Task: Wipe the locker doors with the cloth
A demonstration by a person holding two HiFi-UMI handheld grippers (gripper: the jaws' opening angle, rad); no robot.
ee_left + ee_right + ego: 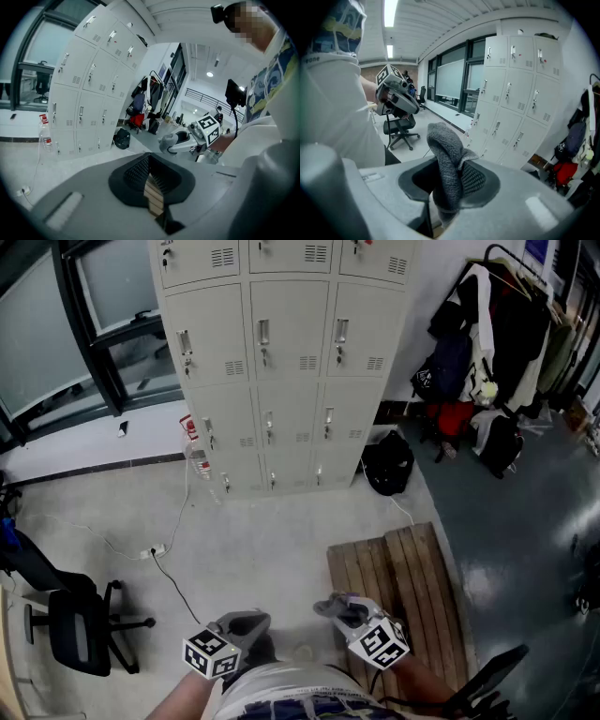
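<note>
Your right gripper has its jaws closed on the grey cloth. The cloth is pinched between the dark pads and a thick fold stands up and curls over above them, with a short end hanging below. From the head view the same cloth shows as a pale grey wad at the tip of that gripper, held low in front of your body and over the edge of the wooden pallet. Your left gripper holds nothing: its ribbed pads meet at the tips, leaving only a thin wedge behind them through which the pallet slats show. It sits just beside the right one, also low and close to you, and neither tool touches anything else. The lockers stand well apart from both grippers, across the bare concrete floor, with all doors closed. A plastic bottle stands by their lower left corner and a black bag lies near their right side.
</note>
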